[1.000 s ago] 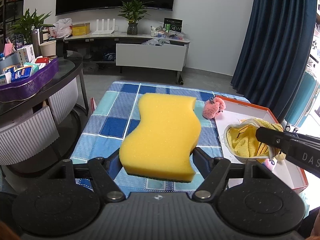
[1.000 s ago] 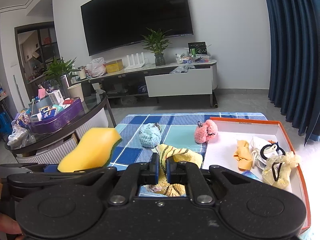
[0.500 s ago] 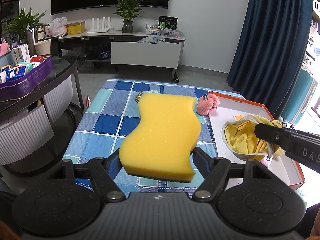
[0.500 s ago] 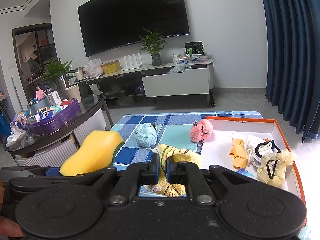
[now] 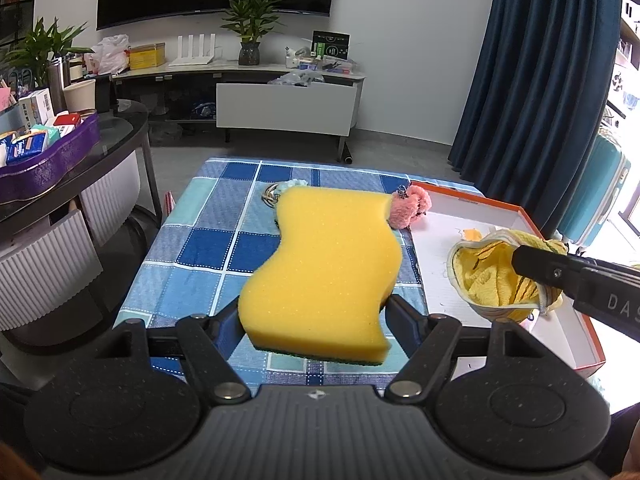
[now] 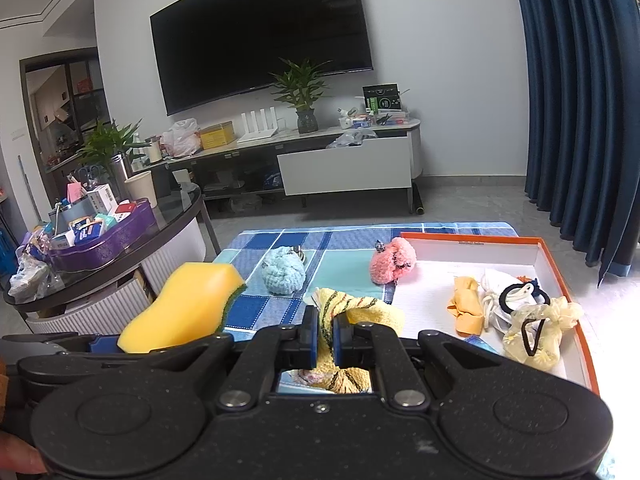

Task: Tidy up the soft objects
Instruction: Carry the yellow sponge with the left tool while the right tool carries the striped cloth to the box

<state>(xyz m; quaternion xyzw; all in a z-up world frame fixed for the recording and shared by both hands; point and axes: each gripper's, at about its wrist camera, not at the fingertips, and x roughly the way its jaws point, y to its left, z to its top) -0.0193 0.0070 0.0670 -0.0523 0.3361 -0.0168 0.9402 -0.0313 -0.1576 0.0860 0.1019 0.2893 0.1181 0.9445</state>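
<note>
The left gripper (image 5: 316, 320) has its jaws spread wide and pressed on the near end of a wavy yellow sponge (image 5: 326, 268) with a green scouring layer underneath, holding it in the air above the checked tablecloth (image 5: 200, 240). The sponge looks light and springy; it will likely squash under the pads and spring back, so a hold across its narrow waist, as here, seems the safest place, and it should not slip.

The right gripper (image 6: 326, 334) is fully closed, pinching a fold of a yellow knitted pouch with dark stripes (image 6: 356, 308). In the left wrist view the pouch (image 5: 496, 276) hangs at 3 o'clock over the near end of the orange-rimmed white box (image 5: 520, 210). It is limp and light; it will sag from any pinch point, so the rim is a good hold.

In the box lie an orange cloth (image 6: 466, 310), a white pouch with a black hair tie (image 6: 516, 294) and a pale yellow scrunchie (image 6: 536, 328). Outside it, on the cloth, sit a pink fluffy toy (image 6: 390, 266) touching the box's left wall and a light blue knitted ball (image 6: 284, 274) at 11 o'clock.

The cloth is flat and soft. Beyond stand a television (image 6: 260, 36), a low media console (image 6: 344, 160), a potted plant (image 6: 302, 92) and a dark blue curtain (image 6: 580, 92); a glass side table (image 6: 120, 240) is at 9 o'clock.
</note>
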